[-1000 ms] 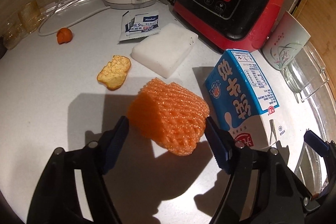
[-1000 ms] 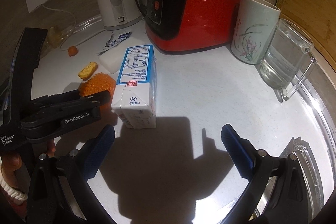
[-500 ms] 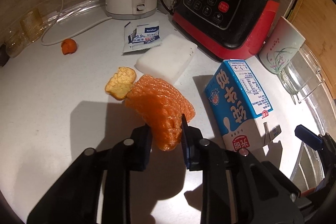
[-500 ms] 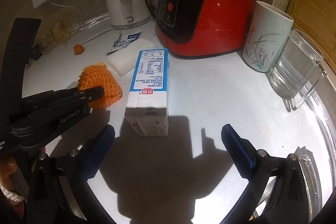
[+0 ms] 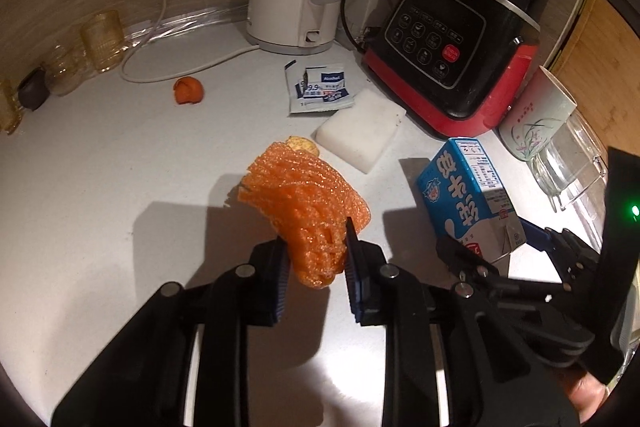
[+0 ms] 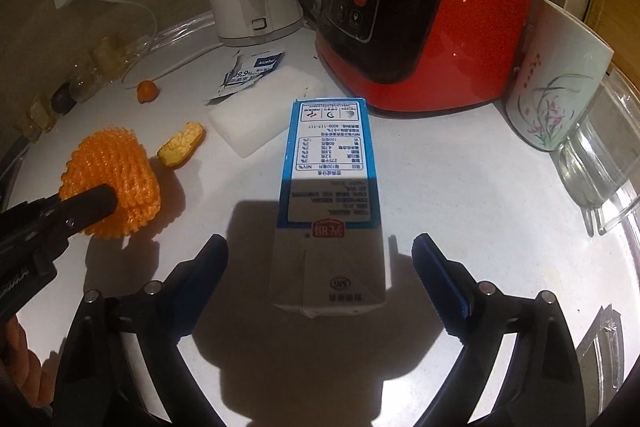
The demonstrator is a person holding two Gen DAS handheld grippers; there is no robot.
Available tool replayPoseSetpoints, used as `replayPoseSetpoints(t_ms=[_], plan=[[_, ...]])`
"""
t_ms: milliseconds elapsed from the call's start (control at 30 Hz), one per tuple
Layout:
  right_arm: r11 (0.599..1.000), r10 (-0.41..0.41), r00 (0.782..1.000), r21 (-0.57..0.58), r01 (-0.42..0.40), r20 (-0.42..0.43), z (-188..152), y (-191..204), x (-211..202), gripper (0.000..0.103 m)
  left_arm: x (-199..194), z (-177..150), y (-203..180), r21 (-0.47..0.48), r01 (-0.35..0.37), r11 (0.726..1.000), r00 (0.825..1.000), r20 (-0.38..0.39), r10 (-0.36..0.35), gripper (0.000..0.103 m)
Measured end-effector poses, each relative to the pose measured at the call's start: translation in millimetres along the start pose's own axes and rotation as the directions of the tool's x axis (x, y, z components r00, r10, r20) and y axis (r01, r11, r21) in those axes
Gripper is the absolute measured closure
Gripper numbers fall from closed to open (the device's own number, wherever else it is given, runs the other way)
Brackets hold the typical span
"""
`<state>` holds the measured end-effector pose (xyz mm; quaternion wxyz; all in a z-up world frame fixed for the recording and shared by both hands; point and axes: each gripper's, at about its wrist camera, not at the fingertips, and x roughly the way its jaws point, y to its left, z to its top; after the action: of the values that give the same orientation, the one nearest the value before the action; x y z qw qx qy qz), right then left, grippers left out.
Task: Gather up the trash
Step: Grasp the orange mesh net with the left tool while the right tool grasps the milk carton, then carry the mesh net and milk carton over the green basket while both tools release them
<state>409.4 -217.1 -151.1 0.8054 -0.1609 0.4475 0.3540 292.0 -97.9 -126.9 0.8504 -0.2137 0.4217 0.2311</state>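
One squashed orange foam net (image 5: pixel 304 203), boxy milk carton (image 6: pixel 330 195), spongy white block (image 5: pixel 360 135)

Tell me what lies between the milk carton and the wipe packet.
A white foam block lies between the milk carton and the wipe packet; the right wrist view shows it best.
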Motion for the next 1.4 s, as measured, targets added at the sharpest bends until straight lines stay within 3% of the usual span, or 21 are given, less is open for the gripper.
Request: replayPoseSetpoints(t_ms=[233, 267, 333, 633, 833, 1067, 1400], plan=[[1.0, 0.003, 0.999, 0.021, -0.002, -0.038, 7, 6, 11, 0.041, -5, -8, 12, -0.017, -0.009, 1.0, 1.0, -0.002, 0.009, 0.079], [1.0, 0.003, 0.999, 0.017, -0.002, -0.04, 7, 8, 10, 0.052, -6, -9, 14, -0.019, -0.011, 1.0, 1.0, 0.0, 0.011, 0.079], [1.0, 0.007, 0.999, 0.007, -0.006, -0.053, 6, 11, 9, 0.061, -10, -11, 17, -0.023, -0.007, 1.0, 1.0, 0.004, 0.007, 0.079], [0.999, -0.033, 0.999, -0.011, 0.033, -0.02, -3, 35, -30, 0.061, -44, -23, 29, -0.012, 0.035, 0.999, 0.999, 0.031, -0.034, 0.079], [0.999, -0.036, 0.999, 0.001, 0.036, 0.013, -26, 57, -73, 0.061, -81, -43, 37, 0.023, 0.047, 0.999, 0.998, 0.045, -0.048, 0.079], [0.998, -0.051, 0.998, 0.04, 0.049, 0.041, -87, 91, -135, 0.061, -132, -92, 53, 0.091, 0.081, 0.992, 0.996, 0.037, -0.085, 0.079], [0.988, -0.091, 0.995, 0.126, 0.085, 0.046, -204, 165, -206, 0.061, -186, -199, 87, 0.223, 0.158, 0.962, 0.987, -0.043, -0.152, 0.079]])
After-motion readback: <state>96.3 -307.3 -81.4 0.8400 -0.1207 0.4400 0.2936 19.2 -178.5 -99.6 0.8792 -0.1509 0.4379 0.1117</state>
